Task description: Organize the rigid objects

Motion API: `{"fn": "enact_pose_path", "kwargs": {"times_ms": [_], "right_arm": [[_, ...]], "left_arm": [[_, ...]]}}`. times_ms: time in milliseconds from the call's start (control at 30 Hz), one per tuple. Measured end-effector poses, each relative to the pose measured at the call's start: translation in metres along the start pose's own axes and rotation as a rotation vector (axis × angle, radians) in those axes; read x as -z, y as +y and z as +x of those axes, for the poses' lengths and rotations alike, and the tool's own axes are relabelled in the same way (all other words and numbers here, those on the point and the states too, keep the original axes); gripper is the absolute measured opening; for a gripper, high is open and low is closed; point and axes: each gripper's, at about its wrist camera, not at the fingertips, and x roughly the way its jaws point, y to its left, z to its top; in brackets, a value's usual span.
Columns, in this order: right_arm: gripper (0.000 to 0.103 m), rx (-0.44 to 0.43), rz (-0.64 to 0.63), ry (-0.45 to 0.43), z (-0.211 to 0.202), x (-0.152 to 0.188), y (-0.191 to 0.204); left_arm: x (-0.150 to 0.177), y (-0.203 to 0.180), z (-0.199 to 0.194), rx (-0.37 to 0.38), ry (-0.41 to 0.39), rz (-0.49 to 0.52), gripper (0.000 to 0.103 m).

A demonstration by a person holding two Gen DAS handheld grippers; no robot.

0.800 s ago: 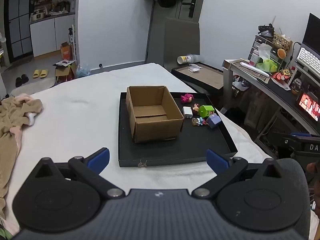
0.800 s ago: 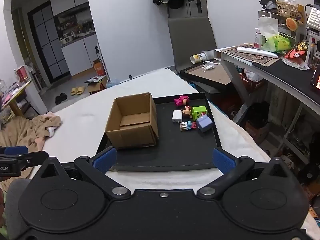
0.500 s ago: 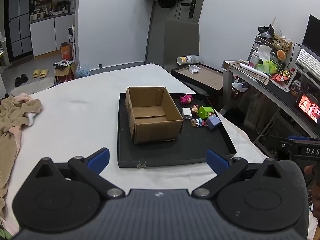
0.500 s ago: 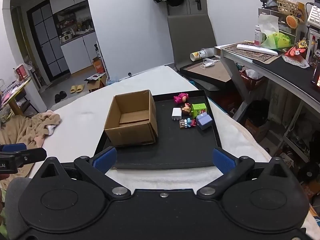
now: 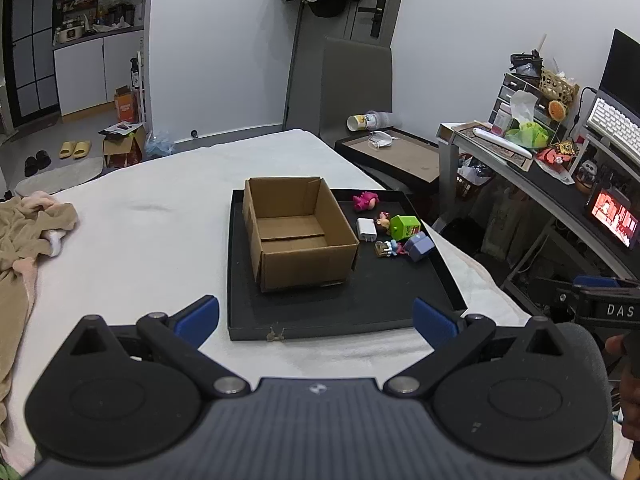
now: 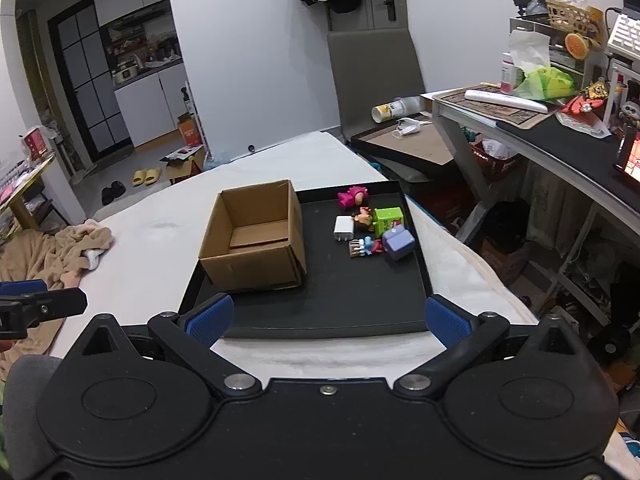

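Small rigid items: a white plug-in charger block (image 6: 343, 228), a green printed cube (image 6: 388, 219), a lilac plastic cube (image 6: 397, 243), a pink toy figure (image 6: 352, 196) and a tiny brown-and-blue figurine cluster (image 6: 362, 247) lie bunched together on the right half of the shallow black tray (image 6: 344, 304), none of them in the box.
Container: the open brown cardboard box (image 6: 252, 240) stands upright on the tray's left half, just beside the charger, with nothing visible inside.
Surface: the tray rests on a white-covered bed (image 5: 132, 240); a tan crumpled blanket (image 5: 24, 240) lies well apart at the left.
Right gripper (image 6: 327, 317): blue-padded jaws spread wide, holding nothing, hovering short of the tray's near edge.
Left gripper (image 5: 316, 314): likewise spread and unloaded, facing the box.
Key relation: the items lie ahead and to the right of both jaw pairs — the right gripper looks nearer, so it probably reaches first.
Charger axis: its long side runs roughly away from the camera — a sideways pinch should suit.
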Motion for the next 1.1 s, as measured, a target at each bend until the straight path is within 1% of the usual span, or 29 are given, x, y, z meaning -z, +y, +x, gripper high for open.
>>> {"fn": "enact_pose_path", "kwargs": {"times_ms": [367,1100], "right_arm": [[0.103,0.035,0.018,-0.002,-0.002,-0.002,-0.008],[0.103,0.040,0.037,-0.010,-0.007,-0.002,-0.014]], "left_arm": [[-0.002,-0.003,0.005,0.014,-0.002,0.009,0.102],[0.000,-0.005,0.003,0.012,-0.010,0.008,0.102]]}}
